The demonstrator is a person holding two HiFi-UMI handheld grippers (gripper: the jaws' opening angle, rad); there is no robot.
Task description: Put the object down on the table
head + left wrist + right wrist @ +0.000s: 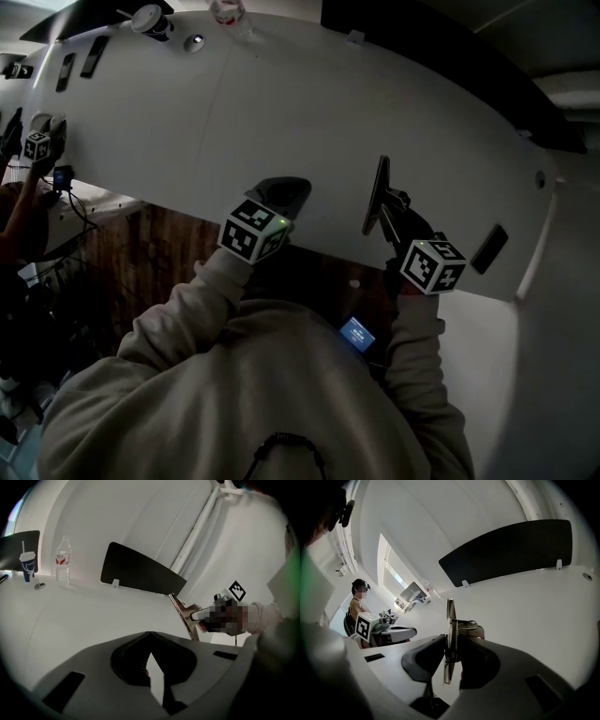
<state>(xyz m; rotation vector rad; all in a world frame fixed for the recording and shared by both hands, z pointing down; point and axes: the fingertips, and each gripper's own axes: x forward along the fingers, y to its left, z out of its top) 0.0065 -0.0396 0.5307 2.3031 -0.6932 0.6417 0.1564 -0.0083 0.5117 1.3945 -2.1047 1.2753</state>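
My right tool (pixel 451 654) is clamping a thin metal plate with a lever handle (pixel 449 616), holding it upright on edge at the near side of the white table (pixel 309 103). I cannot tell whether the plate is touching the table. My left tool (pixel 149 639) is resting closed and empty, to its left. At the far left, a bottle (pixel 62 560) is showing a red label and a cup (pixel 28 564) blue print, both unreadable.

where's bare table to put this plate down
The wide bare middle of the table, from the held plate out to the bottle and cup at the far edge, is free. It is crowded only along that far left edge.
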